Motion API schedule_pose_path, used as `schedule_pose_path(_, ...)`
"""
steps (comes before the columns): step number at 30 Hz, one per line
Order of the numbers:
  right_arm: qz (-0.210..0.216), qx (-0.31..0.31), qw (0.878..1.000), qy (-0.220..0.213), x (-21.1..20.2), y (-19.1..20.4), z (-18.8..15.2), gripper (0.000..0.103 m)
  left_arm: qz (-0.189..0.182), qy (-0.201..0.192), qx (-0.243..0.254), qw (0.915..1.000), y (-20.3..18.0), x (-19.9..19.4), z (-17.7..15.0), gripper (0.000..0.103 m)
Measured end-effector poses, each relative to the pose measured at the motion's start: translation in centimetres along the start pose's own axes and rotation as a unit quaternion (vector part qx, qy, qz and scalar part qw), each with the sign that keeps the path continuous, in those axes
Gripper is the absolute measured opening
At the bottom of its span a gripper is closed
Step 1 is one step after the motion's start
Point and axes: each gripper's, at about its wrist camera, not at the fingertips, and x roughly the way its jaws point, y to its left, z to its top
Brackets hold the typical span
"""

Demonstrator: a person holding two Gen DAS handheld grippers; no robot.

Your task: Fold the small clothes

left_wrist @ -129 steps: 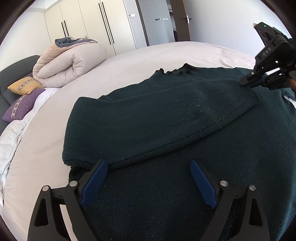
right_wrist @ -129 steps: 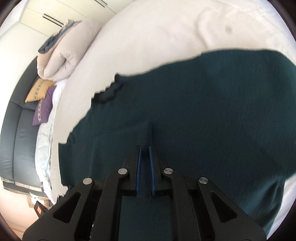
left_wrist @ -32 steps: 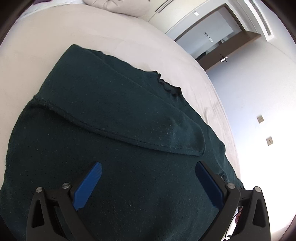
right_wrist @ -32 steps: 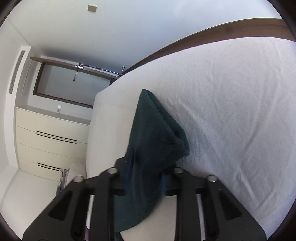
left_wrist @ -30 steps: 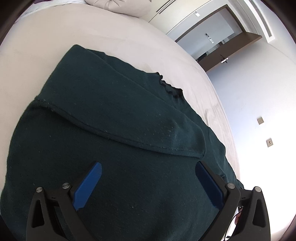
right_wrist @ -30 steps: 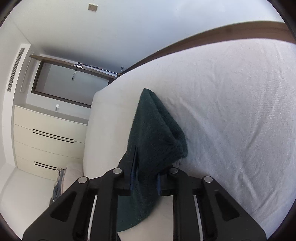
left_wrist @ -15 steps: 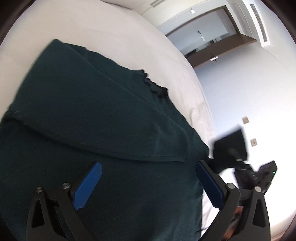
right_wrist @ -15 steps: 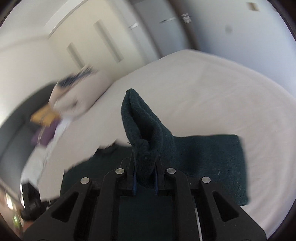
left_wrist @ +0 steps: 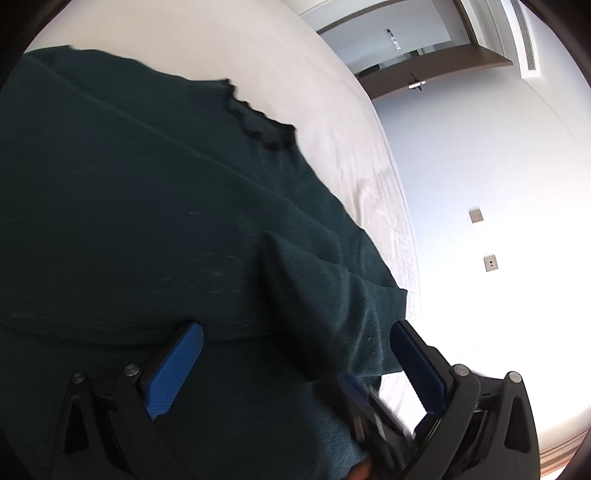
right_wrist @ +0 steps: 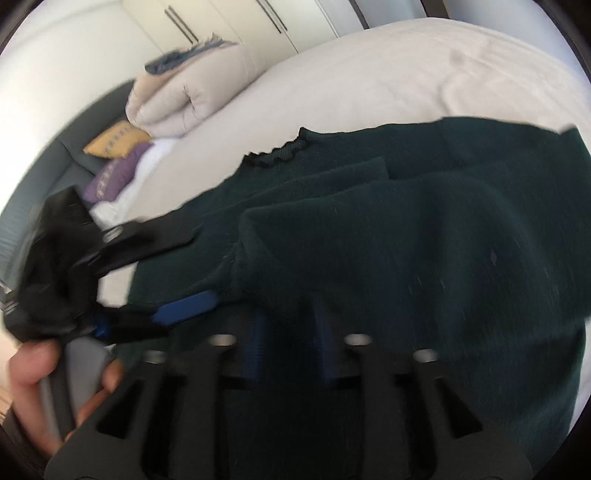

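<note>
A dark green knitted top with a frilled black neckline lies on the white bed. One sleeve is folded across its body, and the other sleeve is laid over it. My left gripper is open, low over the top near its right edge; it also shows in the right wrist view. My right gripper is blurred, its blue pads slightly apart at the sleeve cuff; whether it still pinches the cuff is unclear. It shows in the left wrist view too.
A rolled beige duvet lies at the head of the bed with a yellow cushion and a purple cushion. White wardrobes stand behind. A door and wall sockets are to the right.
My right gripper has swung the second sleeve from the bed's edge over onto the top and come down beside my left gripper. The left gripper stays open and has moved toward the top's right edge.
</note>
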Motion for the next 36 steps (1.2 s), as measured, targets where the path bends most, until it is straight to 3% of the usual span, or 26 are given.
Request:
schedule_pose_path(1, 0.008, 0.006, 1.000, -0.013, 0.0, 0.1, -0.8, 0.076, 0.001, 0.006, 0.004, 1.0000, -0.5, 0.5, -0.1, 0.103)
schedule_pose_path(3, 0.013, 0.010, 1.000, -0.020, -5.9, -2.5, -2.2, 0.076, 0.011, 0.023, 0.019, 0.9995, -1.3, 1.8, -0.2, 0.103)
schedule_pose_path(4, 0.018, 0.024, 0.999, -0.021, -6.3, -3.1, -2.8, 0.076, 0.017, 0.029, 0.029, 0.9990, -1.7, 2.4, -0.2, 0.101)
schedule_pose_path(5, 0.023, 0.040, 0.999, -0.022, -9.1, -5.5, -3.1, 0.076, 0.023, 0.032, 0.036, 0.9986, -2.0, 2.8, -0.3, 0.094)
schedule_pose_path(6, 0.029, 0.057, 0.998, -0.021, -9.1, -6.1, -2.9, 0.076, 0.031, 0.036, 0.043, 0.9979, -2.4, 3.3, -0.2, 0.090)
schedule_pose_path(9, 0.063, 0.111, 0.992, -0.026, -8.9, -7.7, -4.2, 0.076, 0.055, 0.050, 0.063, 0.9952, -3.1, 4.2, -0.3, 0.056)
schedule_pose_path(11, 0.078, 0.127, 0.988, -0.037, -9.0, -8.3, -4.7, 0.076, 0.080, 0.056, 0.075, 0.9923, -3.3, 4.6, -0.3, 0.018)
schedule_pose_path(12, 0.088, 0.137, 0.986, -0.041, -8.8, -8.5, -5.0, 0.076, 0.087, 0.054, 0.079, 0.9917, -3.4, 4.6, -0.2, 0.008)
schedule_pose_path(17, 0.112, 0.175, 0.977, -0.058, -11.3, -11.5, -5.0, 0.076, 0.079, 0.010, 0.107, 0.9910, -4.8, 2.3, 0.8, 0.007)
schedule_pose_path(21, 0.111, 0.174, 0.977, -0.061, -11.1, -12.5, -5.6, 0.076, 0.088, -0.036, 0.136, 0.9861, -5.9, -1.0, 2.8, 0.007)
schedule_pose_path(26, 0.106, 0.182, 0.975, -0.065, -11.4, -13.8, -6.7, 0.076, 0.095, -0.078, 0.124, 0.9846, -4.1, -5.0, 5.2, 0.007)
schedule_pose_path(28, 0.112, 0.191, 0.973, -0.066, -13.5, -14.7, -7.4, 0.076, 0.104, -0.089, 0.113, 0.9841, -2.6, -6.2, 5.8, 0.007)
schedule_pose_path(32, 0.108, 0.188, 0.974, -0.069, -15.2, -15.4, -7.4, 0.076, 0.115, -0.080, 0.065, 0.9880, 2.3, -6.6, 6.2, 0.007)
schedule_pose_path(36, 0.097, 0.178, 0.977, -0.070, -15.7, -15.4, -7.1, 0.076, 0.134, -0.061, 0.053, 0.9876, 5.1, -5.7, 4.8, 0.007)
